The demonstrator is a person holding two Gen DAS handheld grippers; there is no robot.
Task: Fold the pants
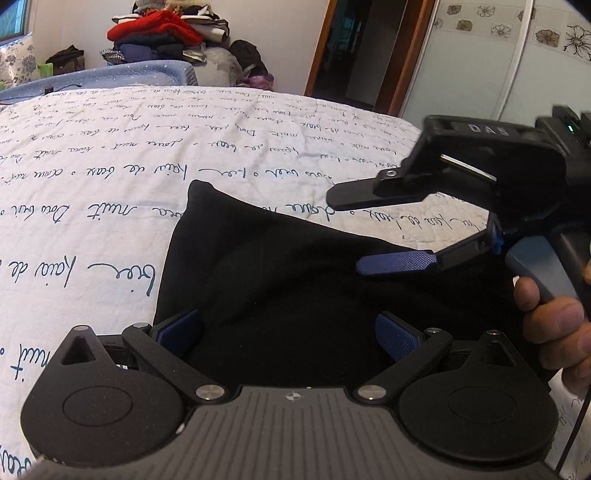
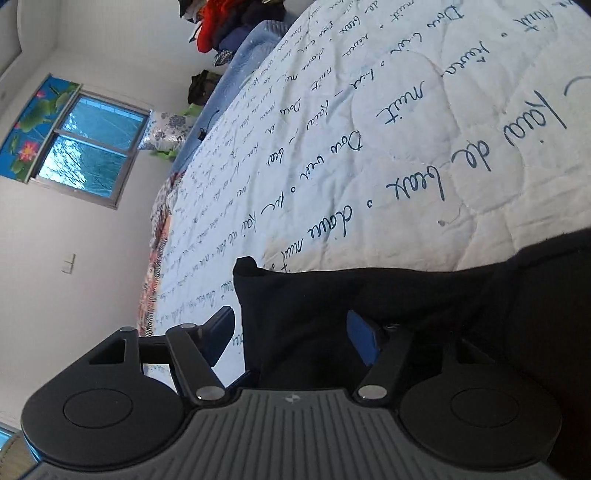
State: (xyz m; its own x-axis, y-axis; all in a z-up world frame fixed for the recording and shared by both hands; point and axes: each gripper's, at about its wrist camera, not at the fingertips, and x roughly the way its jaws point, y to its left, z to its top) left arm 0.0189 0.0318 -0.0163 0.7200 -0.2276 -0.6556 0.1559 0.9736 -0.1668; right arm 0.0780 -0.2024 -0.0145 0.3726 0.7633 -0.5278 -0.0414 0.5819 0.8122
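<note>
Black pants lie bunched on a white bedspread printed with blue script. My left gripper is open, its blue pads wide apart over the near part of the pants. My right gripper shows in the left wrist view at the right, turned on its side and open, one finger above the cloth and one finger against it. In the right wrist view the right gripper is open, with the pants edge between its fingers.
A pile of red and dark clothes sits on a blue-covered bench beyond the bed. A doorway is at the back right. A window and a wall are at the left in the right wrist view.
</note>
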